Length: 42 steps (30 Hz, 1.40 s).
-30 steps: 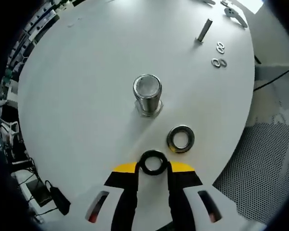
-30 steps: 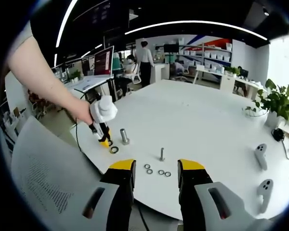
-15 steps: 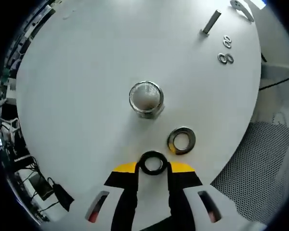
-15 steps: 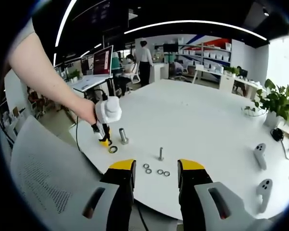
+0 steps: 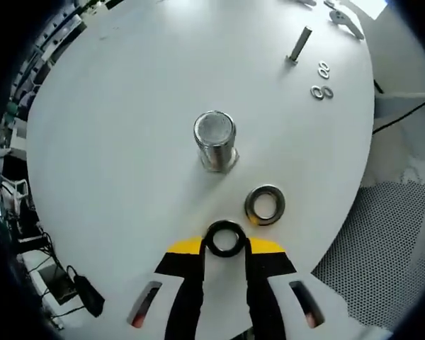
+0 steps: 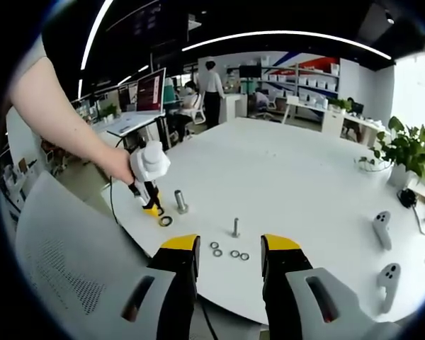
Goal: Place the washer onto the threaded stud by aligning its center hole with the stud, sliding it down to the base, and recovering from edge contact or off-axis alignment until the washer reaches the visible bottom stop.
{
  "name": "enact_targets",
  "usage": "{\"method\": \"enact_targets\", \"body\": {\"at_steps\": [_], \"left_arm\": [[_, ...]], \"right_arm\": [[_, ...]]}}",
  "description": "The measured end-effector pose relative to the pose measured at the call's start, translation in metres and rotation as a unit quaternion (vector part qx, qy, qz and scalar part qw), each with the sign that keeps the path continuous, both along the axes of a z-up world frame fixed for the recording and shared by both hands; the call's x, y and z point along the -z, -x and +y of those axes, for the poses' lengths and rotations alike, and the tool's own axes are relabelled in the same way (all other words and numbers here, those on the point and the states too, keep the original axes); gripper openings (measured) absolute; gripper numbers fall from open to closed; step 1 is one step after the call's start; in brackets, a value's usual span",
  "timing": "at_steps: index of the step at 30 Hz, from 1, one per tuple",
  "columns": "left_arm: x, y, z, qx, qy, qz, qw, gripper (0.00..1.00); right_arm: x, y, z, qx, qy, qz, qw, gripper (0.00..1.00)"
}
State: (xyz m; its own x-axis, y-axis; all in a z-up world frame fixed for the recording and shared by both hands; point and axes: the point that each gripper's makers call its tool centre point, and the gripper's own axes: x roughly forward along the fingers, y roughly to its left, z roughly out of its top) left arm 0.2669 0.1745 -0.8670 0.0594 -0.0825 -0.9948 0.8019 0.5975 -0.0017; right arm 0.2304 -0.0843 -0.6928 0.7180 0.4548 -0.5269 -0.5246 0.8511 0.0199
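The left hand-held gripper [image 5: 225, 244] hovered above the white round surface [image 5: 127, 106], its two yellow-tipped jaws closed narrowly on a dark washer [image 5: 224, 239] pinched between their tips. Just ahead of that washer and slightly to the right, a second, silver-coloured washer [image 5: 265, 205] lay flat on the surface, apart from the held one. Farther ahead stood the large threaded stud [image 5: 215, 139], upright on its wider base, seen almost from above so that its round top faced the camera. The held washer was well short of the stud and not over it. Near the far edge of the surface a thin bolt [image 5: 298, 44] stood upright, with several small washers [image 5: 321, 81] lying close beside it.

In the right gripper view, the right hand-held gripper [image 6: 230, 256] was held back from the surface edge with its jaws wide apart and nothing between them. Past them, the person's hand [image 6: 117, 165] held the left hand-held gripper [image 6: 149, 188] pointing down at the surface, just beside the stud [image 6: 179, 200], with the loose washer [image 6: 165, 221] lying below it. The thin bolt [image 6: 236, 227] and small washers [image 6: 230, 250] sat nearer the right gripper. Two white controllers [image 6: 384, 248] lay toward the right edge, and a potted plant [image 6: 409, 151] stood beyond them.
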Motion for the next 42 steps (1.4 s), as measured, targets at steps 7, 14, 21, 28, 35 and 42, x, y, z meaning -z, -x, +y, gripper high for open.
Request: {"method": "enact_targets", "body": {"at_steps": [7,14,21,28,35,42], "left_arm": [[-0.001,0.0,-0.001,0.008,0.002,0.002,1.0,0.19],[-0.003,-0.001,-0.001,0.025,-0.003,-0.003,0.9997,0.19],[-0.012,-0.007,0.001,0.034,0.003,-0.023,0.9992,0.19],[-0.028,-0.015,-0.01,0.035,0.029,-0.04,0.9982,0.19],[-0.05,-0.02,-0.025,0.083,0.039,-0.06,0.994,0.19],[-0.057,-0.017,-0.035,0.102,0.051,-0.062,0.9916,0.19]], "right_arm": [[0.0,0.0,0.0,0.001,0.0,0.0,1.0,0.36],[0.0,0.0,0.0,0.0,0.0,0.0,1.0,0.36],[0.0,0.0,0.0,-0.001,0.0,0.0,1.0,0.36],[0.0,0.0,0.0,-0.001,-0.004,0.0,1.0,0.36],[-0.001,-0.001,0.0,0.0,-0.005,0.0,1.0,0.36],[-0.002,-0.001,0.001,-0.001,-0.009,-0.001,1.0,0.36]]}}
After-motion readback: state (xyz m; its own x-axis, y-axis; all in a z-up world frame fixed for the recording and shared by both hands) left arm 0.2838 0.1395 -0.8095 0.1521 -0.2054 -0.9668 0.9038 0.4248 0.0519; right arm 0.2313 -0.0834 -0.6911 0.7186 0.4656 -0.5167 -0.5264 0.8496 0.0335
